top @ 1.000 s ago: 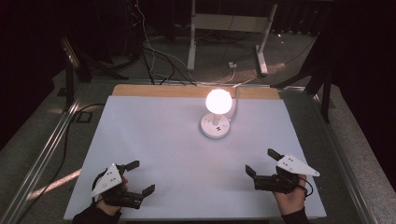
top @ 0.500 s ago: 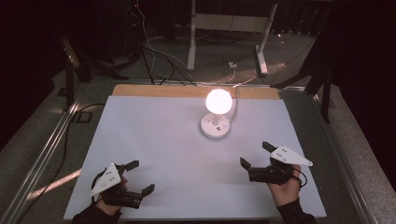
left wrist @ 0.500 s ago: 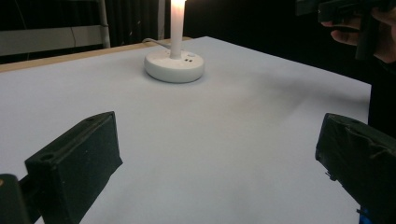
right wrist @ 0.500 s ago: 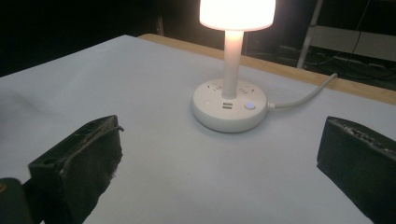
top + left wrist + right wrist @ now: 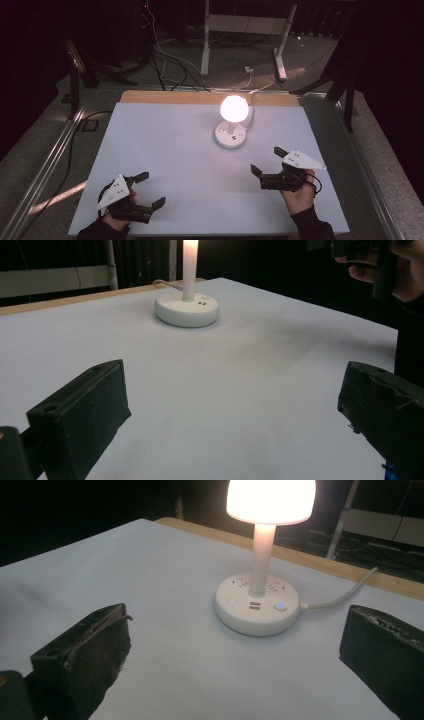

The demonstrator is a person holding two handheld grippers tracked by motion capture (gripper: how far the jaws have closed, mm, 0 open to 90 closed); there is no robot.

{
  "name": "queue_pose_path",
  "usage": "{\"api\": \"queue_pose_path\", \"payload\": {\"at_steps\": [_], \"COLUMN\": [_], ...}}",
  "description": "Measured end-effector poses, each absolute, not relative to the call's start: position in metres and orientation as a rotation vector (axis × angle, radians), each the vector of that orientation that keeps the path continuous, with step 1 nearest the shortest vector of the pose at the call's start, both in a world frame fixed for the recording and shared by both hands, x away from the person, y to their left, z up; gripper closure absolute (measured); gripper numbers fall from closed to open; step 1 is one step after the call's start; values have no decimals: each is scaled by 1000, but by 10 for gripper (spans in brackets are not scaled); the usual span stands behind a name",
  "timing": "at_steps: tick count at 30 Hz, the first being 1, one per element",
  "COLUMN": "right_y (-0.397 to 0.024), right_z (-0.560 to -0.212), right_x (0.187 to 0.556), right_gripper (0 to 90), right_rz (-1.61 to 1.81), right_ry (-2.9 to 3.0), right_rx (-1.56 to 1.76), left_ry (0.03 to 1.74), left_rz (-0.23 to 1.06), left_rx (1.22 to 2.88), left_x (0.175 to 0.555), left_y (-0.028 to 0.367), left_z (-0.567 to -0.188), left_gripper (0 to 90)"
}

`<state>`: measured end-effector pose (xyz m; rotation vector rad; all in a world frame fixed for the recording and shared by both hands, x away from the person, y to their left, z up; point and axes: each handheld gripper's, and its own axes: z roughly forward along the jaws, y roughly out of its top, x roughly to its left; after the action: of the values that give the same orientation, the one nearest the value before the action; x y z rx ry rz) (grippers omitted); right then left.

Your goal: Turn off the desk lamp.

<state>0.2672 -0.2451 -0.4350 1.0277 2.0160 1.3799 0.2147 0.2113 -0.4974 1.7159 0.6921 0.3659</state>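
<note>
- High view: my left gripper [image 5: 150, 190] sat at the near left of the white table [image 5: 165, 150], jaws apart, empty.
- My right gripper [image 5: 265, 161] hovered near right, jaws apart, empty.
- Lit lamp [image 5: 232, 125] stood mid-far, well apart from both.

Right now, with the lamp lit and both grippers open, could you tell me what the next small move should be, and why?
Probably ease the right gripper forward toward the lamp. It sits nearer than the left gripper, its open fingers already face the round base, and the small lit button on that base looks towards it. Nothing lies between them on the white table.
</note>
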Motion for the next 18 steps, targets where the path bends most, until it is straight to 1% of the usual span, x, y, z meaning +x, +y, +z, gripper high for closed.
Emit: {"api": "queue_pose_path", "payload": {"at_steps": [18], "right_y": [-226], "right_z": [-430], "right_x": [289], "right_gripper": [0], "right_rz": [1403], "right_ry": [2042], "right_rx": [1008], "left_ry": [685], "left_rz": [368], "left_rx": [1724], "left_x": [214], "left_y": [211], "left_z": [-497], "left_gripper": [6]}}
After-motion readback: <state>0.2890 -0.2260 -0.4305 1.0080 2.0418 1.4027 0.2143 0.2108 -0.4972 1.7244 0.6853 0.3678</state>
